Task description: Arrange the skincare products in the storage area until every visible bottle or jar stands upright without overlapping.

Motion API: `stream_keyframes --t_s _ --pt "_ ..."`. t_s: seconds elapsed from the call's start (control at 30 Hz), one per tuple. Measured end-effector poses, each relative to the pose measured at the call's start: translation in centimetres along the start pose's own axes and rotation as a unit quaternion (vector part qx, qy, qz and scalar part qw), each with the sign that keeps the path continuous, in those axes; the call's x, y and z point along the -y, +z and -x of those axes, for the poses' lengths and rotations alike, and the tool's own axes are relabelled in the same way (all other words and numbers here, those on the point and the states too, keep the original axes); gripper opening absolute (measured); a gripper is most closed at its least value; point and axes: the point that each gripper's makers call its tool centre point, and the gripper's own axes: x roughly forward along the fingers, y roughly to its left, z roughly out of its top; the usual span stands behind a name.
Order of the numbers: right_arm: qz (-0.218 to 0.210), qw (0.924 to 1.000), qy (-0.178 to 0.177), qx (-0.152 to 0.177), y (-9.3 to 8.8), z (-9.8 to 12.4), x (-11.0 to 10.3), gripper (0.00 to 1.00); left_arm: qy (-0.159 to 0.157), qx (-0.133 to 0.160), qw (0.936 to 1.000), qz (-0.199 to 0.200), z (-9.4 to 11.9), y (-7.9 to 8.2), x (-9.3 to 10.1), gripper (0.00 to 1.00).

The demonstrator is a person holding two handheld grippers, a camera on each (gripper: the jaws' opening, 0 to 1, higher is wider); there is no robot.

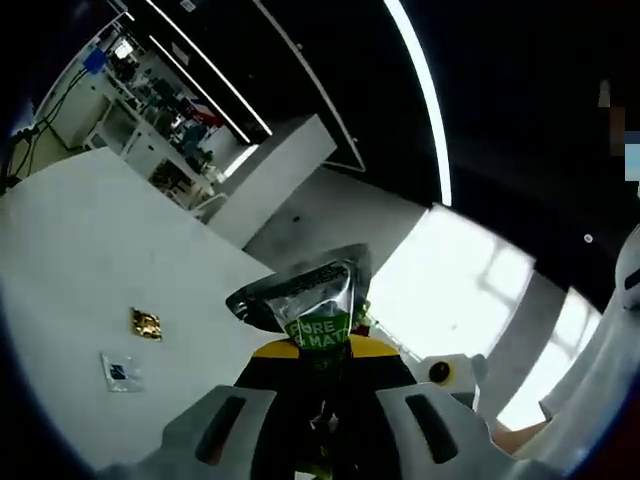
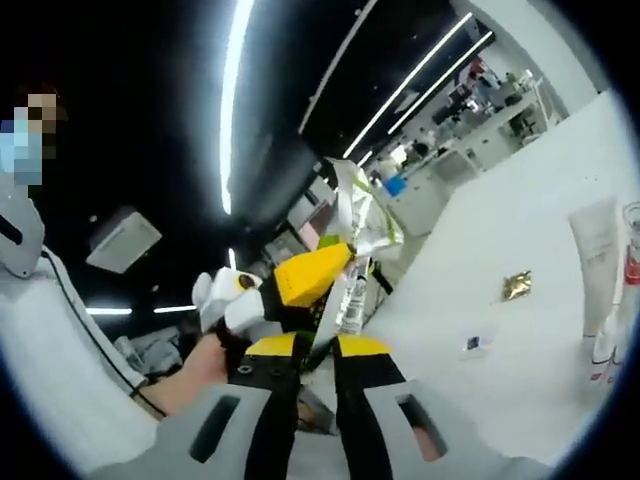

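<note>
In the left gripper view we see the left gripper [image 1: 322, 425] squeezing a shiny silver pouch [image 1: 312, 300] with green letters on it (they read "PURE" and something like "MAT"). The pouch sticks up from between the yellow tips, near the middle of the view. At about nine o'clock lies the white table [image 1: 80, 270], with a small gold packet [image 1: 146, 323] and a little flat sachet [image 1: 119, 371] on it, close to each other.

In the right gripper view the right gripper [image 2: 318, 355] pinches the same pouch [image 2: 360, 225] from below, and the left gripper [image 2: 300, 275] comes in from nine o'clock, held by a hand [image 2: 190, 375]. At three o'clock a white tube [image 2: 598, 250] lies on the table, and beside it maybe a clear bottle [image 2: 630, 250], but it is hard to see.
</note>
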Motion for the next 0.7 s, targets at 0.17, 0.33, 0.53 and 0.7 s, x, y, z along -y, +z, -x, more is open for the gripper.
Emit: stream_keyframes --t_s 0.17,0.33,0.53,0.7 --pt "-0.039 0.9990 -0.007 0.018 0.2 0.3 0.7 0.03 -0.010 0.005 0.9999 0.002 -0.1 0.0 0.5 0.11" --pt "-0.043 0.9987 -0.012 0.025 0.3 0.6 0.7 0.01 -0.012 -0.001 0.9999 -0.003 -0.2 -0.2 0.9 0.15" --pt "-0.047 0.9982 -0.023 0.029 0.4 0.9 1.2 0.01 -0.006 -0.007 0.9998 -0.017 -0.4 -0.3 0.6 0.25" --pt "-0.060 0.9976 -0.012 0.033 0.3 1.1 0.9 0.01 -0.013 -0.010 0.9998 -0.013 -0.3 -0.4 0.7 0.33"
